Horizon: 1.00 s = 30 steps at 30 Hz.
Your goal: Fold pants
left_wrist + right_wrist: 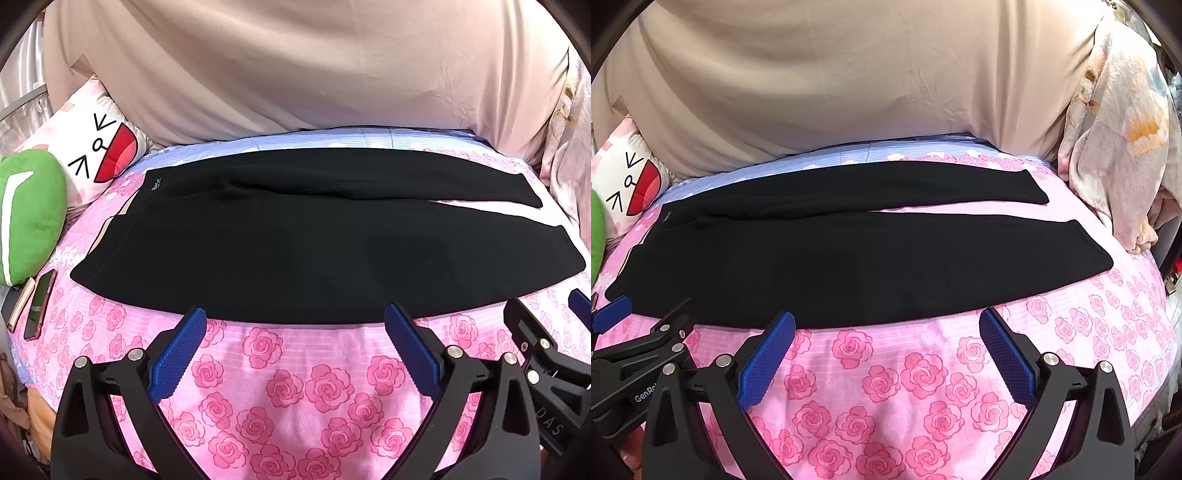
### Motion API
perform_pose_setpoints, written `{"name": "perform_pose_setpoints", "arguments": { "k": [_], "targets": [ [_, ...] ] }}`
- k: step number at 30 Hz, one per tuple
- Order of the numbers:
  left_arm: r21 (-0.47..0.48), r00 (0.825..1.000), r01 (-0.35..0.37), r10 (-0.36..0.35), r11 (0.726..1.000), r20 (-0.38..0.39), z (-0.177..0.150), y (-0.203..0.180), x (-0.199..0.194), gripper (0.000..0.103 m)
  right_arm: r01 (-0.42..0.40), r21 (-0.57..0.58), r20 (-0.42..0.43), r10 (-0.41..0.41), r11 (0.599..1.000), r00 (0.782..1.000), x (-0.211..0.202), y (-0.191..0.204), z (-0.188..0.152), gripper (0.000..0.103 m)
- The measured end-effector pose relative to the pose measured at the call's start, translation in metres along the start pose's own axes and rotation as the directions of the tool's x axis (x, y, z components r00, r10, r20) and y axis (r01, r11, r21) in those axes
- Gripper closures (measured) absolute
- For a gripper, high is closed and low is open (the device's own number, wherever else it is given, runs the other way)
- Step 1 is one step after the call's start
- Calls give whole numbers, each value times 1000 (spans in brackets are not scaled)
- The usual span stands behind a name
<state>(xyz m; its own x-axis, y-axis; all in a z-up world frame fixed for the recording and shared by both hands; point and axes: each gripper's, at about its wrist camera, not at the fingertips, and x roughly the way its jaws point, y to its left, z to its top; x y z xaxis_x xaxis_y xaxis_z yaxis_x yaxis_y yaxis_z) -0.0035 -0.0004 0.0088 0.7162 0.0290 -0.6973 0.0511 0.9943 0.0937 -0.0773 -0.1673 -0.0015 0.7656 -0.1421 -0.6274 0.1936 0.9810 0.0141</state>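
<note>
We see the black pants [325,254] spread flat across mid-frame on a rose-print bed sheet [295,387], beige curtain [295,74] behind, cartoon pillow [92,147] upper left. Our left gripper [295,325] and right gripper [886,325] gape wide, empty, at the pants' near edge.

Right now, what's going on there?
Left gripper and right gripper open, empty. Black pants flat on bed, unfolded. Nothing in the way.
</note>
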Motion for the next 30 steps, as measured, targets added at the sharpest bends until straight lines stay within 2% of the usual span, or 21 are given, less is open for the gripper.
{"name": "perform_pose_setpoints", "arguments": {
  "k": [30],
  "targets": [
    [-1,1000,-1,1,1000,3,-3,2,0,8,1,1,-4,-1,1000,1000,-1,-3,0,5]
  ]
}}
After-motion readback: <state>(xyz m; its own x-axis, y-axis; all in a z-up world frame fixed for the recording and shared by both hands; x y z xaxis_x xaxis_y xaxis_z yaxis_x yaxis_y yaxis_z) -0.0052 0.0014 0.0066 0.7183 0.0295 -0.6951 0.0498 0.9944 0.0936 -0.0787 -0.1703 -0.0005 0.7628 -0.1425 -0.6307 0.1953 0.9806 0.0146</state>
